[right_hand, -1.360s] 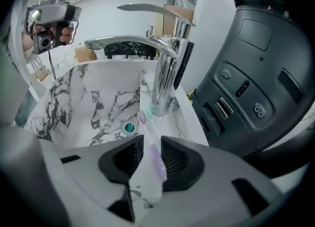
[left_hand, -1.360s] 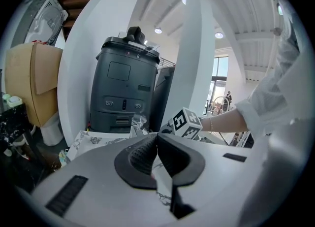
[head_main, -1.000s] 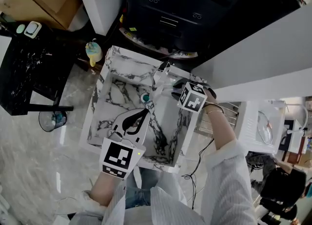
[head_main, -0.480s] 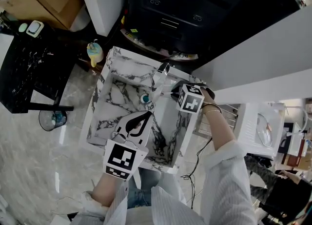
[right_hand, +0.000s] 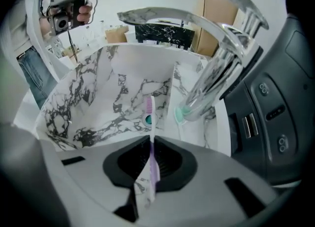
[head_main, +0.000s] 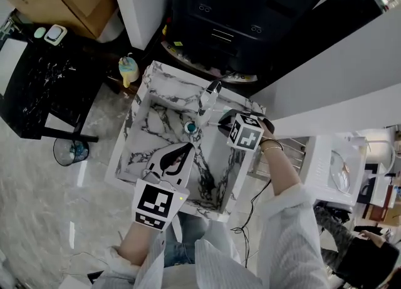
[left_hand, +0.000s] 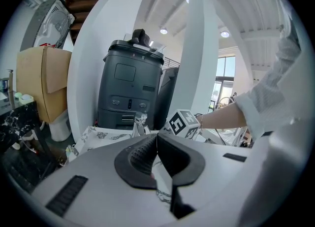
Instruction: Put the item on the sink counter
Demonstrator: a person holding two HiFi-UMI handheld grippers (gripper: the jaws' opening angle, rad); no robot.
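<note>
At the back-right corner of the sink (head_main: 128,132), just beside the faucet (head_main: 210,96), your R gripper (right_hand: 150,145) is closing on the toothbrush (right_hand: 150,130). The lilac handle stands upright between the pads, which look to be right against it on both sides. The bristle end pokes out past the jaw tips over the basin, roughly in line w/ the drain (right_hand: 147,119). Can't tell from any view whether the handle's lower end rests on anything.

Your L gripper (head_main: 187,148) hangs over the front half of the basin w/ tips together and nothing between them. It's idle.

Step in hand, as I read it, is the grab: the brush isn't on the counter yet, so you're early in the task.

Next move, my call:
- Finish the squeeze and check the handle doesn't pivot; it's thin and smooth, prob. slippery.
- Lift clear of the faucet and the mint-tipped thing (right_hand: 180,114) next to it, w/o knocking either.
- Carry to a flat stretch of the marble rim (head_main: 175,81); the back edge is nearest.
- Lay the brush along the rim, not across, so it won't roll into the basin, then let go.
</note>
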